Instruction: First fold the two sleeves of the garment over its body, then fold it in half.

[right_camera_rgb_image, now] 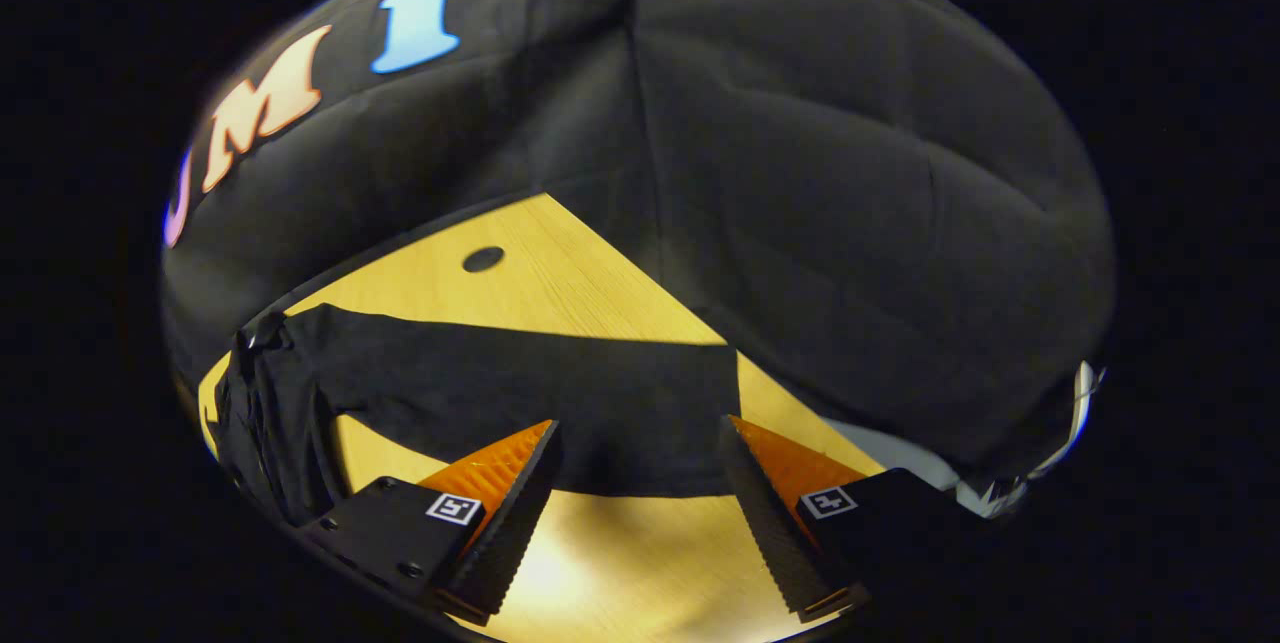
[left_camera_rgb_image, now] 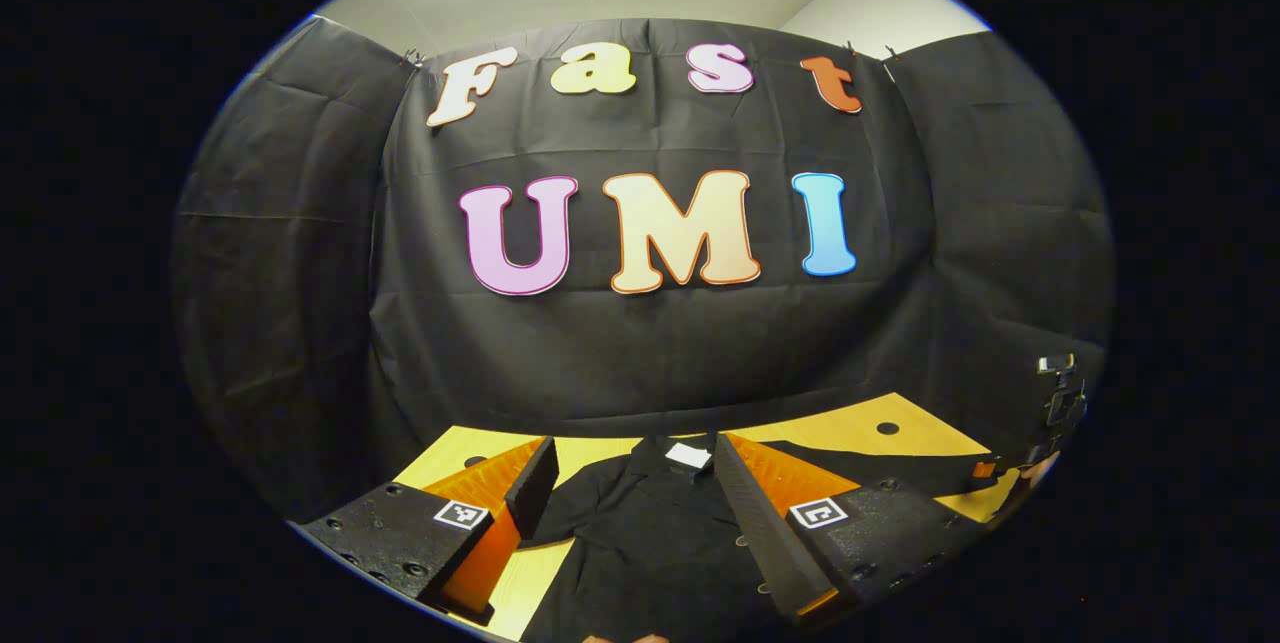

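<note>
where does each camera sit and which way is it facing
Left gripper view: rides on the left gripper, looks level across the table at the booth wall, over the black garment with its white neck label; its own fingers stand apart; the other gripper shows far right.
Right gripper view: rides on the right gripper, looks down at the spread sleeve on the table; its fingers stand apart above bare wood.
Both views share the garment, the table and its dark hole.
</note>
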The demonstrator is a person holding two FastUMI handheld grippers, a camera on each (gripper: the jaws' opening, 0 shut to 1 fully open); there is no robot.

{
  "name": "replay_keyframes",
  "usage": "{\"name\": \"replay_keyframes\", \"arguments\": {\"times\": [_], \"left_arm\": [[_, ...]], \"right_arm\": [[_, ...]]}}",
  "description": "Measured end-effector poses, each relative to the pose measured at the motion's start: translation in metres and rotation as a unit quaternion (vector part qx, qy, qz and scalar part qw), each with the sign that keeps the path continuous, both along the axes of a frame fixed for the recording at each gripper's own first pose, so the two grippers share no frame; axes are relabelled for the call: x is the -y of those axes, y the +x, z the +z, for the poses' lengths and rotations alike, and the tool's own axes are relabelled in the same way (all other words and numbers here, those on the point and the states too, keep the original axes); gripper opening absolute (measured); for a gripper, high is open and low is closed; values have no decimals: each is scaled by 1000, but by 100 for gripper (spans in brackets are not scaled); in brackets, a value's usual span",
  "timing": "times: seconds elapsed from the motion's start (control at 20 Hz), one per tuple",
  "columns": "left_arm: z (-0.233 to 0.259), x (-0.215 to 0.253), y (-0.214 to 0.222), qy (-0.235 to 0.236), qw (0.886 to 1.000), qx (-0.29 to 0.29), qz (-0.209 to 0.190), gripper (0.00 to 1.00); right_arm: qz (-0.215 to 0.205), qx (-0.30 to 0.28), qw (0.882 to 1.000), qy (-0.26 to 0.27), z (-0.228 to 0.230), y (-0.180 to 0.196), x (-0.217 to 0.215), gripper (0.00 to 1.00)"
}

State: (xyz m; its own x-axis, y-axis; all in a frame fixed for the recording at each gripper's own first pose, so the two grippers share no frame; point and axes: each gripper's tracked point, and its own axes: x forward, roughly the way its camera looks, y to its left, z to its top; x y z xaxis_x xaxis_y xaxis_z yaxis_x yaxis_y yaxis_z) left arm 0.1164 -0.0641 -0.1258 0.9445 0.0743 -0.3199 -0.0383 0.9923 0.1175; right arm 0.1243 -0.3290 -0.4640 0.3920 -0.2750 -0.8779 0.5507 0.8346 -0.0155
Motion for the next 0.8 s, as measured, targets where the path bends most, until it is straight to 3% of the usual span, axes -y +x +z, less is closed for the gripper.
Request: {"name": "replay_keyframes", "arguments": {"times": [0.25, 0.55, 0.8], "left_arm": [[1, 1, -2, 5, 1000, -2, 3, 93], [-2, -5, -3, 5, 1000, -8, 13, 93], [-2, -10, -8, 2, 1000, -9, 20, 93]], "right_arm": [[-43, -47, 997, 42, -19, -7, 7, 99], [-34, -54, 998, 12, -23, -6, 20, 97], [-62, -48, 996, 33, -23, -8, 26, 48]]}}
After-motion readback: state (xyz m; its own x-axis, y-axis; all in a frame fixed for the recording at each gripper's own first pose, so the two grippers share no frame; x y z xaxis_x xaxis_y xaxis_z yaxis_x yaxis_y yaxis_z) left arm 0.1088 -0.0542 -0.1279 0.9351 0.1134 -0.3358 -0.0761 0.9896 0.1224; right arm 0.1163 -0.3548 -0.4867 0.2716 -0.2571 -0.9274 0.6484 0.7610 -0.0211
